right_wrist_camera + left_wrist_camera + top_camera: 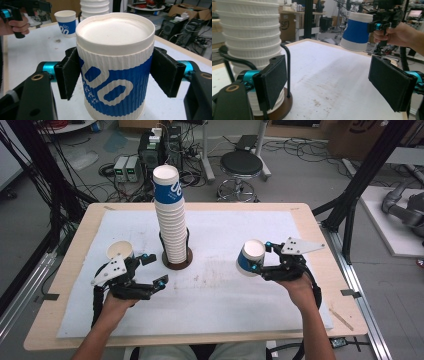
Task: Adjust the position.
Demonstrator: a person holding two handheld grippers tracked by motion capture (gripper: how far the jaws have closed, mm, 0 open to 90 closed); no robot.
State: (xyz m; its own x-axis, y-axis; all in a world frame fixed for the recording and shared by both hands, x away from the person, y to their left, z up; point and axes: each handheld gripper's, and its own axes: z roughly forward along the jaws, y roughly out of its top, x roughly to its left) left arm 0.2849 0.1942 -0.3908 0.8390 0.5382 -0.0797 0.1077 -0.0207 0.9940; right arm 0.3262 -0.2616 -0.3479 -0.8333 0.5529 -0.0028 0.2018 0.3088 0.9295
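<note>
Altogether two loose cups and one stack are on view. One blue-and-white paper cup (pixel 250 258) is clamped between the pads of the right gripper (pixel 260 259), held tilted above the white mat (pixel 225 290), well right of the stack. A second cup (pixel 120 251) stands upright on the mat just beyond the left gripper (pixel 152 268), whose jaws stand wide apart with nothing between them. One tall stack of cups (pixel 170 220) rises from a round brown base (pixel 177 262) between the two hands; the number of cups in it is too fine to count, perhaps fifteen or more.
</note>
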